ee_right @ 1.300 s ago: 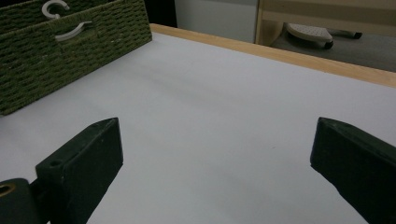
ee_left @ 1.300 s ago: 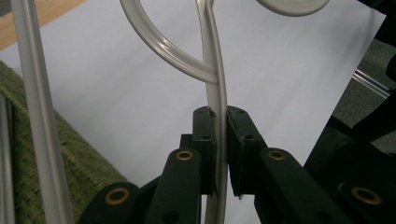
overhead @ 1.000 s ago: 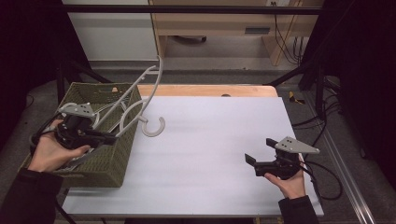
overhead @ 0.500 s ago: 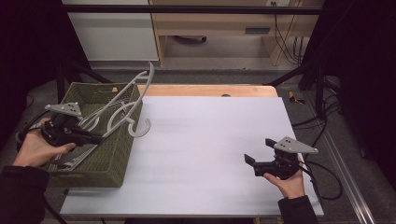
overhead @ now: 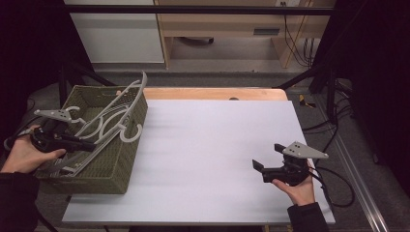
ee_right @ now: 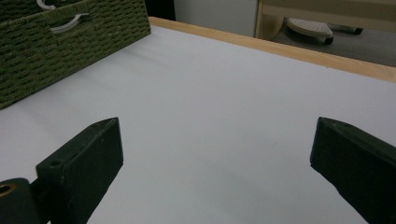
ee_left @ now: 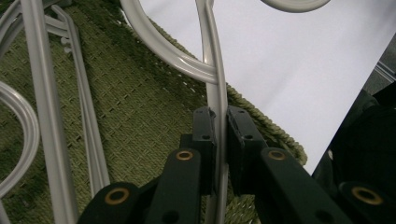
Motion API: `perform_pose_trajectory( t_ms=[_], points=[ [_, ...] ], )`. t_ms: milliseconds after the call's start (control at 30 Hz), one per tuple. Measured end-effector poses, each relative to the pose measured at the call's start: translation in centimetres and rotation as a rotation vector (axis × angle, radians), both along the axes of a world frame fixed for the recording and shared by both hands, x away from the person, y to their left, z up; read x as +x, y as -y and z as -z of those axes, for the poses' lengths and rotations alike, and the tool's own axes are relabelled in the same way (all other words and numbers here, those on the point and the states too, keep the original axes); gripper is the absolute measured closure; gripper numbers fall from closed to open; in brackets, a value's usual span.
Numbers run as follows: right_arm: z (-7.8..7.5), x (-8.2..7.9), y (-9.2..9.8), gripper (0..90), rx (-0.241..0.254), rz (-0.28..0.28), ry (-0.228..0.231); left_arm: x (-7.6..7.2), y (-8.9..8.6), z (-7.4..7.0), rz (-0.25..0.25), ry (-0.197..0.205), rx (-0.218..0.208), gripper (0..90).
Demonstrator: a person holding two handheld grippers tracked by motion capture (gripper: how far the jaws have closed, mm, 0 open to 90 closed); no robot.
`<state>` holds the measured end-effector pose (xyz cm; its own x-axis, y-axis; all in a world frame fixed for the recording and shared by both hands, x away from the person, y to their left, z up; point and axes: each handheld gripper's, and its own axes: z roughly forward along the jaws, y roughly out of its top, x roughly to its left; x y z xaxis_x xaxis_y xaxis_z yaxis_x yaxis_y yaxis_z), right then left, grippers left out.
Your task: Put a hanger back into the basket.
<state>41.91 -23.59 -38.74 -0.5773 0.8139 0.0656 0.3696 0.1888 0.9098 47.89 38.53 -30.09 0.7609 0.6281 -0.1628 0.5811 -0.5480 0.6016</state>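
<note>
While gripped at a thin bar between nearly closed jaws of left tool [ee_left: 220, 154], grey hanger [overhead: 114, 116] tilted in green woven basket [overhead: 118, 166] at surface [overhead: 212, 159] left edge, hook over rim. Right tool [ee_right: 217, 163]: jaws wide apart, empty, above bare white surface. No legible writing.
</note>
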Motion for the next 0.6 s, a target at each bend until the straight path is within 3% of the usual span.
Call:
perform_pose_trajectory(
  t_ms=[600],
  points=[
    [0.1,0.1,-0.1,2.9,-0.005,-0.003,-0.007,0.4,-2.7,2.0,-0.038,-0.060,0.008,82.2]
  ],
)
